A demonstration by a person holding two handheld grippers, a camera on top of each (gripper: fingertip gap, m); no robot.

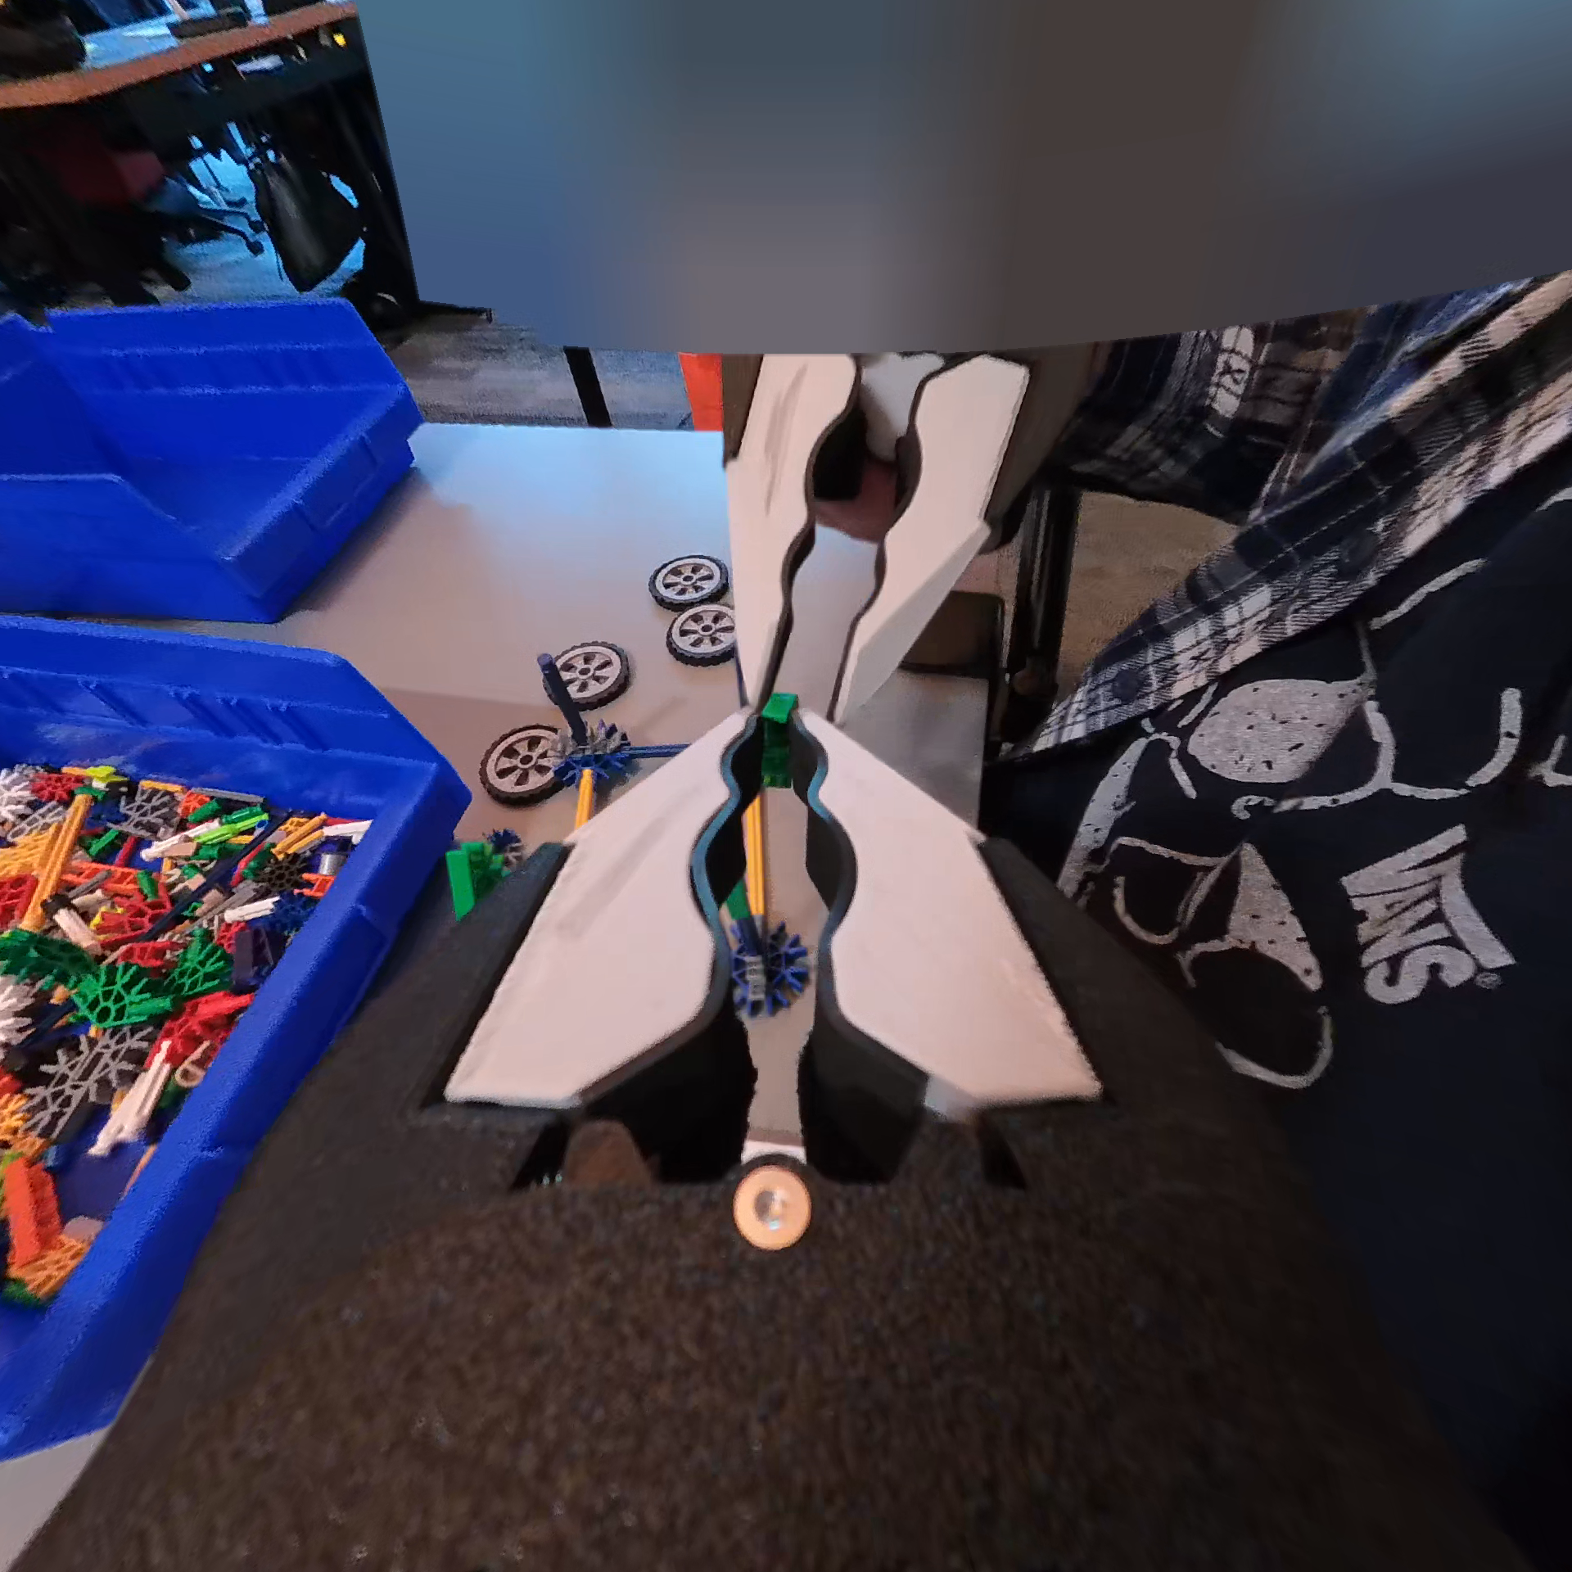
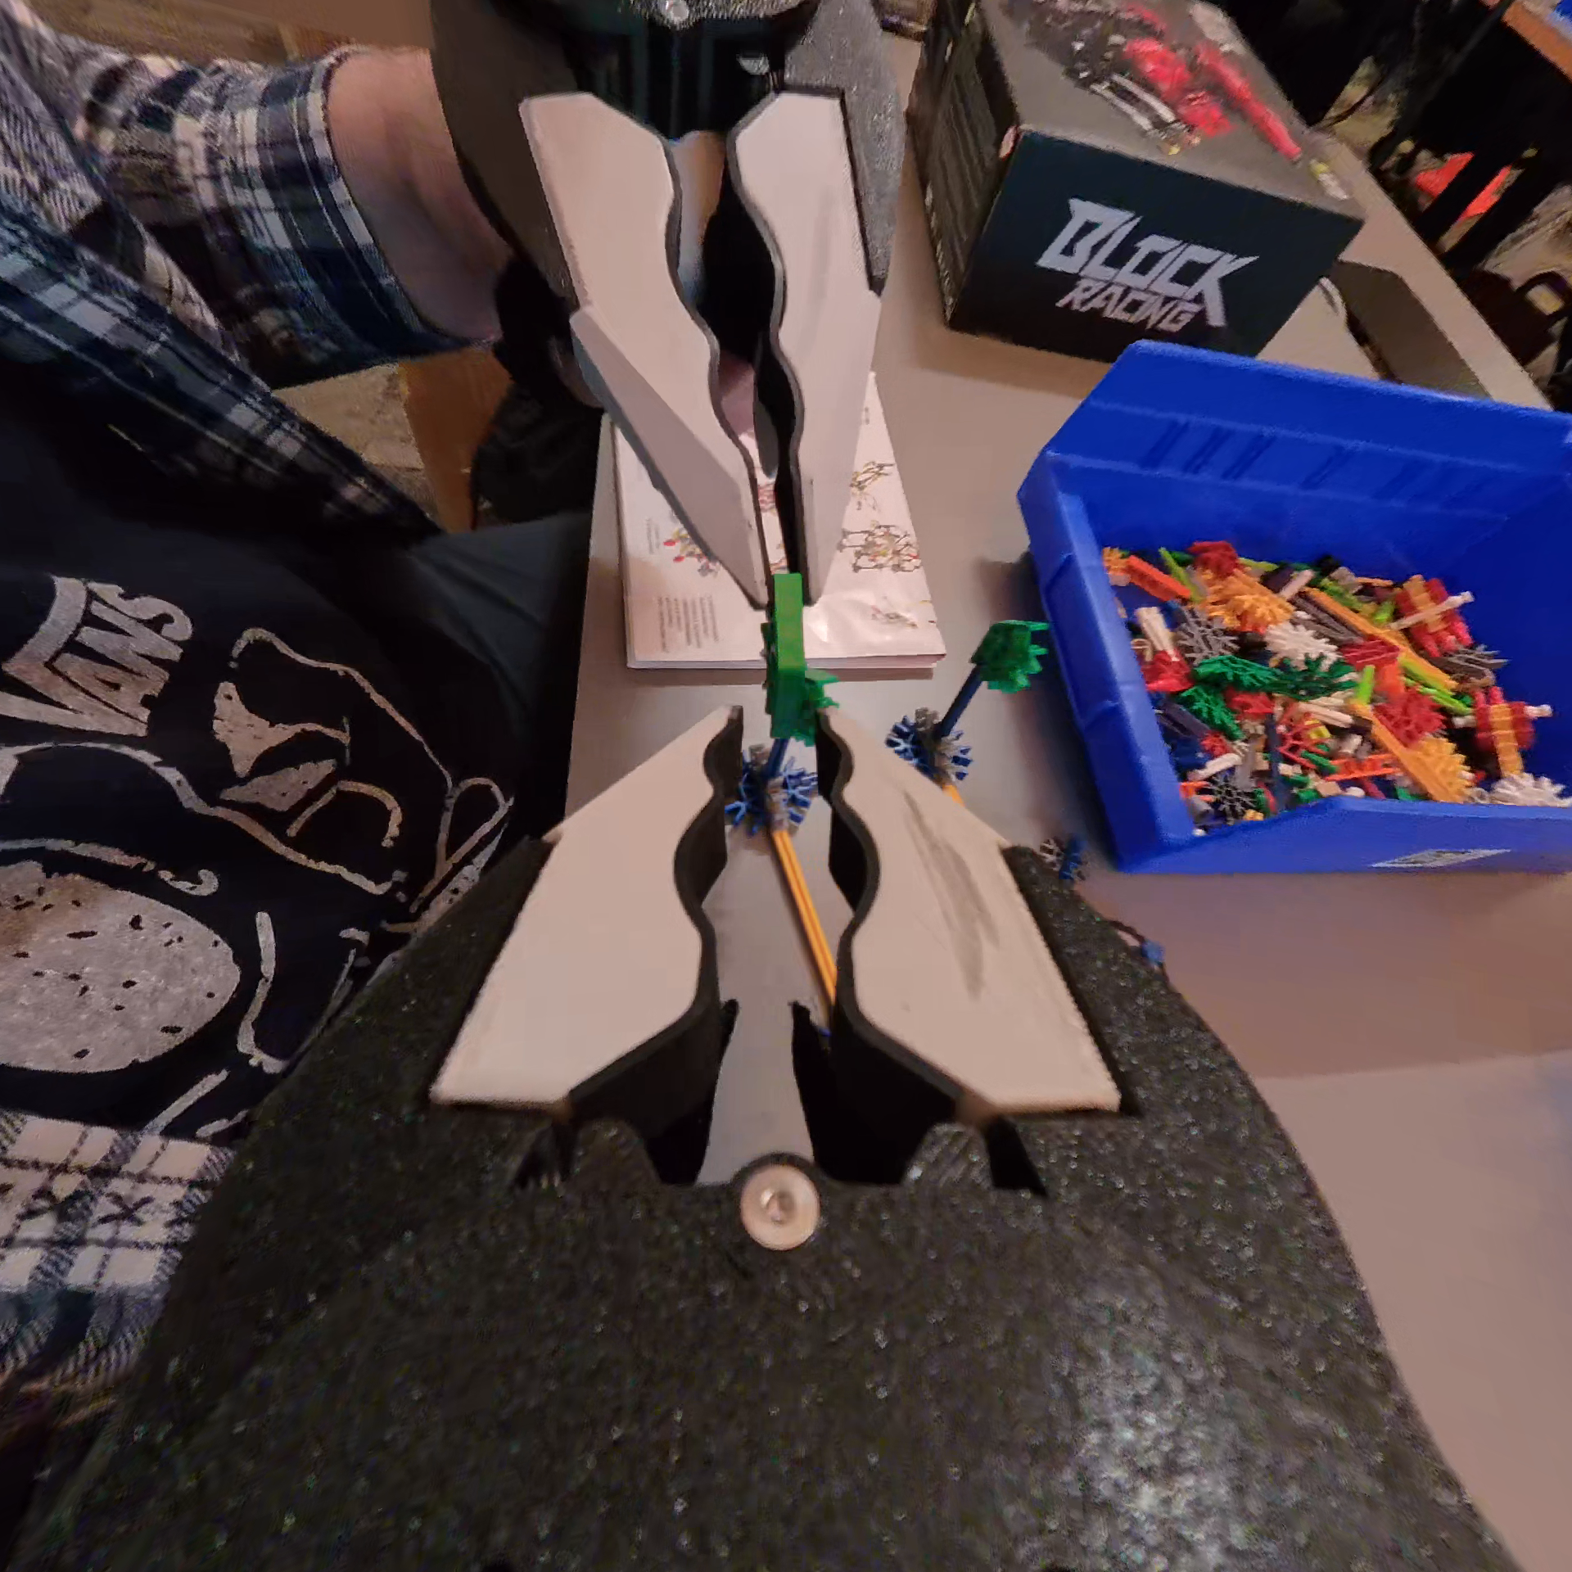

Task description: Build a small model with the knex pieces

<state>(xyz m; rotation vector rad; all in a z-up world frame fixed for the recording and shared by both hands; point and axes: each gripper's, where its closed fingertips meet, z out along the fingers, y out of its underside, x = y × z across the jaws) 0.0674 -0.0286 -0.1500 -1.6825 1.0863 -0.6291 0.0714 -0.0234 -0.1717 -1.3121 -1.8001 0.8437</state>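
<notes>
A green connector (image 1: 778,748) (image 2: 789,672) sits on top of a small build with a yellow rod (image 1: 755,851) (image 2: 804,910) and a blue snowflake connector (image 1: 770,961) (image 2: 766,791). My left gripper (image 1: 772,723) is shut on the connector's top end; it also shows from above in the right wrist view (image 2: 776,587). My right gripper (image 2: 783,719) faces it, jaws close around the connector's lower part, and also shows in the left wrist view (image 1: 795,702). The build's far side is hidden by the fingers.
A blue bin (image 1: 357,978) (image 2: 1361,829) full of mixed pieces stands beside the build, with an empty blue bin (image 1: 213,476) behind it. Several grey wheels (image 1: 689,583) lie on the grey table (image 1: 510,527). An instruction booklet (image 2: 885,612), a black box (image 2: 1140,255) and a second green connector (image 2: 1012,655) are near. A person's dark shirt (image 2: 213,808) is close. My two grippers' fingertips are within a few centimetres of each other.
</notes>
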